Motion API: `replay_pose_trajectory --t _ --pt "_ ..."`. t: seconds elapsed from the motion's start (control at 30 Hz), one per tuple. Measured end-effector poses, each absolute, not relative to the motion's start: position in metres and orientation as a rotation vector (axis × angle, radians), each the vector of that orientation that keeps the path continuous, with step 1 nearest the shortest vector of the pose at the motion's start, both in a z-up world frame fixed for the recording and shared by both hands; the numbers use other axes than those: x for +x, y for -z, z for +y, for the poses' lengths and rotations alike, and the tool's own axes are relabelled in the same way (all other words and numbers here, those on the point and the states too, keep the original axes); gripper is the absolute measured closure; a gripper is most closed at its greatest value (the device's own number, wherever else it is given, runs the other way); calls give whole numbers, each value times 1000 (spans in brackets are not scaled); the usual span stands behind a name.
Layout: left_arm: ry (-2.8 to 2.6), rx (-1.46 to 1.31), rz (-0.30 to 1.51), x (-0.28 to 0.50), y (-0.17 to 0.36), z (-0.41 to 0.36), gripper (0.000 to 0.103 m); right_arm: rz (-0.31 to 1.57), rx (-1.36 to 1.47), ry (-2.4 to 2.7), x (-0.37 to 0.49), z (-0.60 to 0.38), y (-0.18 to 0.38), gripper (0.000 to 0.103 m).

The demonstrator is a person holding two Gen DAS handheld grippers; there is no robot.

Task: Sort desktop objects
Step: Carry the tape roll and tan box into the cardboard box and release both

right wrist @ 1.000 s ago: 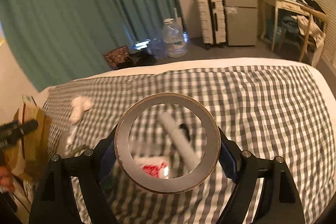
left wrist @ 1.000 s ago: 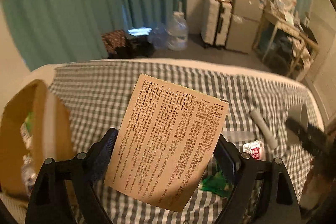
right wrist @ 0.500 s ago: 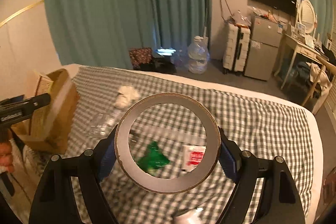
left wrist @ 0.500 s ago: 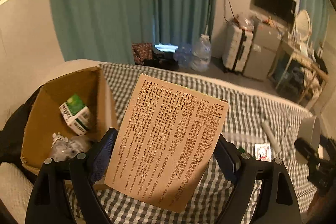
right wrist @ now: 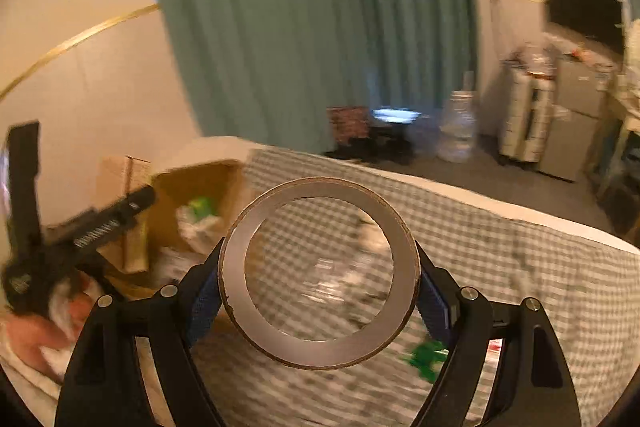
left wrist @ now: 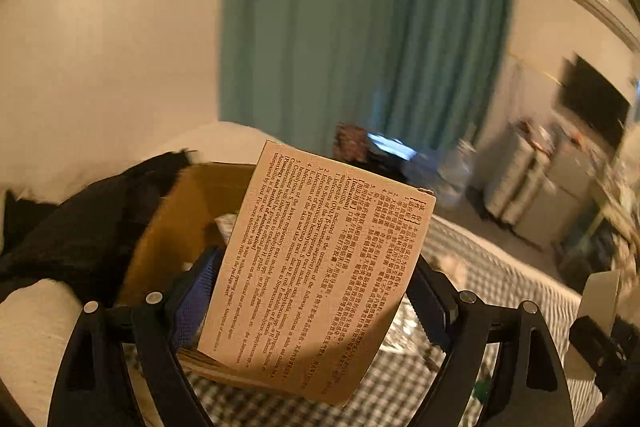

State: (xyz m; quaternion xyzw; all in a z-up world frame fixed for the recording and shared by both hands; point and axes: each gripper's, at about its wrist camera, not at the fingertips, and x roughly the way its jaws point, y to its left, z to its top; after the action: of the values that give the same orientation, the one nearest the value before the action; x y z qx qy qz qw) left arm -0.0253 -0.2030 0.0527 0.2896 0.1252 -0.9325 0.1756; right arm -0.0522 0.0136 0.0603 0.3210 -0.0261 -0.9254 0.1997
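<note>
The left claw is clamped on a tan printed medicine box, held tilted above the near rim of an open cardboard box at the left end of the checked bed. The right claw grips a roll of tape by its outer edge, ring facing the camera, over the bed's middle. Blurred through the ring lies what may be a clear plastic bottle. A green wrapper sits near right.
</note>
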Motion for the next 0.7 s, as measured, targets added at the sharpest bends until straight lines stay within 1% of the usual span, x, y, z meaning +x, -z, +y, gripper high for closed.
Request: replay_pose_trajectory --t 0.17,0.3,0.4,0.5,0.6,0.63,0.67,0.7 --pt "2527 782 370 -20 -41 -268 15 -95 925 2407 -80 -60 -55 21" --pt "2456 842 457 -23 -7 -304 15 -128 976 2274 -101 -106 -33 21" --pt "2437 921 472 -35 14 -311 15 -192 1027 2202 -109 -128 -15 21" --pt "2447 946 456 -45 22 -307 14 -213 1057 2196 -117 -137 -5 21" --pt "2460 986 430 -51 28 -302 11 -283 1095 2159 -130 -143 -1 19" --pt "2445 994 411 -53 30 -300 8 -316 1112 2138 -135 -142 0 17" --pt "2425 997 387 -54 32 -299 3 -357 1126 2127 -139 -143 1 8" --pt "2409 994 376 -53 33 -299 2 -392 1128 2129 -142 -143 -1 4"
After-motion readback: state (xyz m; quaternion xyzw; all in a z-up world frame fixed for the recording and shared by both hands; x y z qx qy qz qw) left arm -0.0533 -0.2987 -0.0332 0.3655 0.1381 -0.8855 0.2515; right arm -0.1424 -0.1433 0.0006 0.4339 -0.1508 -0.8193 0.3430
